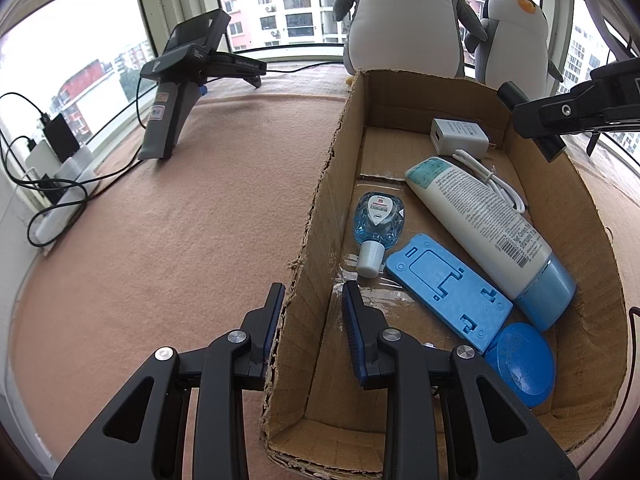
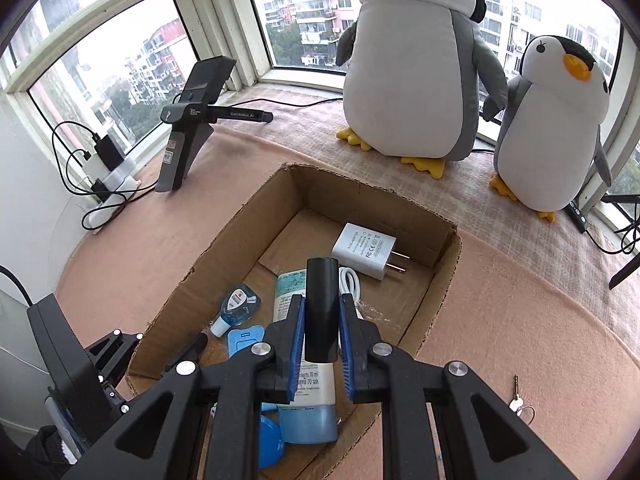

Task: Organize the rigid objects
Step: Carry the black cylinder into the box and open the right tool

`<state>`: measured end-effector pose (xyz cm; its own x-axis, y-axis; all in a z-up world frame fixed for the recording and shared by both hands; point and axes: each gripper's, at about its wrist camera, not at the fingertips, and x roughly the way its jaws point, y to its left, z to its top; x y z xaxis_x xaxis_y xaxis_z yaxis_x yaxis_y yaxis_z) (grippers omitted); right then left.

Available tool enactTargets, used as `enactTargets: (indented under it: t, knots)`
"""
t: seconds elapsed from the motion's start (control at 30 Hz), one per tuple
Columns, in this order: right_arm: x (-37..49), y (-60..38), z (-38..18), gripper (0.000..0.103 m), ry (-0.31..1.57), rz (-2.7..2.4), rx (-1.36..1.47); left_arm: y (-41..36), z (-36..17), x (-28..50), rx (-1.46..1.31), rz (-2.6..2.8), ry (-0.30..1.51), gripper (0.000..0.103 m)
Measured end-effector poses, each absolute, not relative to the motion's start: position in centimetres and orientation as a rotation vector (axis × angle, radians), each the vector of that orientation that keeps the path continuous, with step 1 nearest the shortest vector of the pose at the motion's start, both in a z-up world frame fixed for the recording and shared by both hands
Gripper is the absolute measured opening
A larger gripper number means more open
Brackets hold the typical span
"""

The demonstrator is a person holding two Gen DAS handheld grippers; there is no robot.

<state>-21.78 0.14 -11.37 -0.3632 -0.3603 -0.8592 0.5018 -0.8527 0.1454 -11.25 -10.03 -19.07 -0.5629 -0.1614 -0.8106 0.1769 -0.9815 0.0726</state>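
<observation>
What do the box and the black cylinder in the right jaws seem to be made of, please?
Box: corrugated cardboard, matte brown, with torn, ragged edges showing fluting. Black cylinder: probably smooth plastic with a dull sheen, though coated metal cannot be ruled out.

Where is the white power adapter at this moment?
The white power adapter lies on the floor of the cardboard box, at its far end near the two plush penguins. A coiled white cable lies just in front of it.
</observation>
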Motion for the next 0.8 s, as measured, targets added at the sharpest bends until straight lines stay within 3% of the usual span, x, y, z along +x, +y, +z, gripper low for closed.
enactTargets:
  t: [0.53,0.57,0.6,0.67,0.8]
  knots:
    - [-22.5,-0.8,-12.7,0.018,0.249,-2.217,1.352,-10.1,-19.1,-11.2,1.356,-2.62,0.026,0.027]
    - [-22.4,-0.8,-12.6,0.028,0.248,-2.218,1.342,-10.1,-19.1,-11.2,1.356,-2.62,0.026,0.027]
    - [-22.3,-0.9,-12.5,0.047,0.252,-2.222,1.334,-10.1,-19.1,-11.2,1.356,-2.62,0.025,0.027]
    - [-22.2,-1.0,-12.2,0.071,0.265,-2.234,1.311,-10.1,-19.1,-11.2,1.356,-2.621,0.026,0.027]
    - [-22.0,-0.9,-11.6,0.073,0.27,-2.266,1.282,-10.1,-19.1,-11.2,1.356,-2.621,0.026,0.027]
